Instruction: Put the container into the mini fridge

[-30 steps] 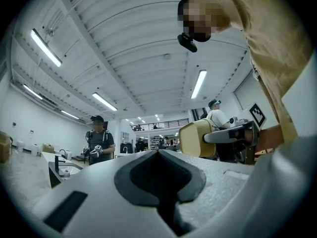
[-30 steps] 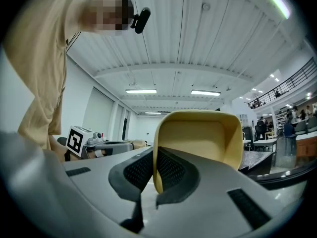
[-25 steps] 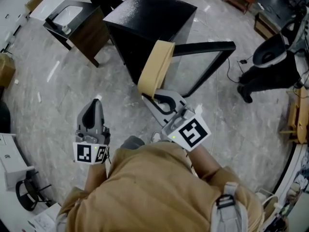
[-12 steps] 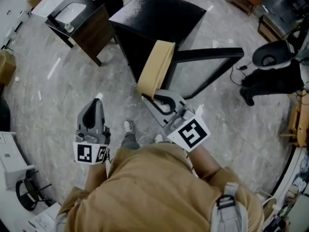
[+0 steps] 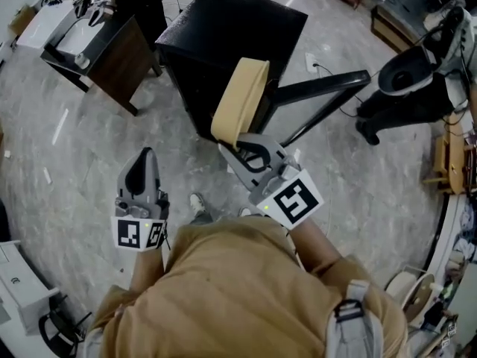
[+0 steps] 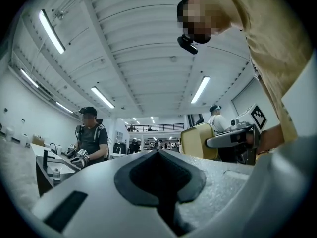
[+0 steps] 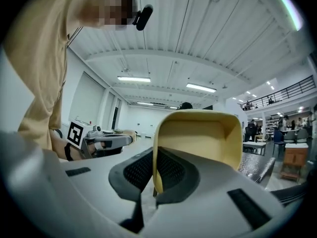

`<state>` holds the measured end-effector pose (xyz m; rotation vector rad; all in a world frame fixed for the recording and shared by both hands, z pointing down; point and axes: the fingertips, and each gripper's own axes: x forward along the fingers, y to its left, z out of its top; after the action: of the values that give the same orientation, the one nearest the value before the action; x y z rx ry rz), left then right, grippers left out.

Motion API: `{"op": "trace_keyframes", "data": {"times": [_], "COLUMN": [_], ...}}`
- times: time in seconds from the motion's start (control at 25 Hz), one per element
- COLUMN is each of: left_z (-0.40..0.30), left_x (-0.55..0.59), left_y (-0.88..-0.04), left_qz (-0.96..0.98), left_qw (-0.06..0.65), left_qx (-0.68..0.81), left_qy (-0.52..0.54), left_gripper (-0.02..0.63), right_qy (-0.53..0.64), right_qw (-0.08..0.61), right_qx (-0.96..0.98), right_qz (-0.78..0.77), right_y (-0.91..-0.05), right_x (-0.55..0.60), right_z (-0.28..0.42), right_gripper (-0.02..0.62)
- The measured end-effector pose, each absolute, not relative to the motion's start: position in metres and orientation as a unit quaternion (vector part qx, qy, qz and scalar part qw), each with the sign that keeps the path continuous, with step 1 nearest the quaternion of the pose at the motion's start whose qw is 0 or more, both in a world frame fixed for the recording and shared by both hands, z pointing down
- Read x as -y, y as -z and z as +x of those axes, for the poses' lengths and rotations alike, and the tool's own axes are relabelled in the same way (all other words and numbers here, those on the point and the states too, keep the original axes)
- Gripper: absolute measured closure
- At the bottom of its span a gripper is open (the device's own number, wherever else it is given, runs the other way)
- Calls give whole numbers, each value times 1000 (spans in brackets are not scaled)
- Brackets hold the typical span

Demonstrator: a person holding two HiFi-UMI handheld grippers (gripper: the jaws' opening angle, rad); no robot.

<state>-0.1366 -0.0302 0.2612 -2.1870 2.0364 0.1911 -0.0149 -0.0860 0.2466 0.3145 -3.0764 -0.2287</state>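
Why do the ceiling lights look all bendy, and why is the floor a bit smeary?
Left gripper view and right gripper view: wide-angle lenses curve the ceiling lights and darken the corners. Head view: the floor at the left is smeared by motion, while the yellow container looks sharp; the black mini fridge top glints.

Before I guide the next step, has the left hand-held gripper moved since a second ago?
Yes. The left hand-held gripper has come forward: in the head view the floor gap between its tip and the wooden table has narrowed.
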Motion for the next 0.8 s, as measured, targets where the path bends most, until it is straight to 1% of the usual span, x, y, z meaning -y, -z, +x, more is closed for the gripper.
{"op": "trace_keyframes", "data": {"times": [0.24, 0.56, 0.8], "left_z": [-160, -151, -174], "left_x": [42, 55, 70], "left_y": [-260, -246, -254], "left_qz": [-741, -759, -760], "left_qw": [72, 93, 102], "left_qx": [-664, -640, -638], "left_qy": [-73, -71, -72], "left_gripper": [604, 604, 604], "right_qy": [86, 103, 105], "right_qw": [69, 131, 162], "right_qx": [987, 978, 975], "right_qz": [115, 122, 109], "right_y": [-258, -269, -304], "right_x": [89, 87, 99], "right_z": [-35, -30, -63], "right_gripper": [592, 594, 592]}}
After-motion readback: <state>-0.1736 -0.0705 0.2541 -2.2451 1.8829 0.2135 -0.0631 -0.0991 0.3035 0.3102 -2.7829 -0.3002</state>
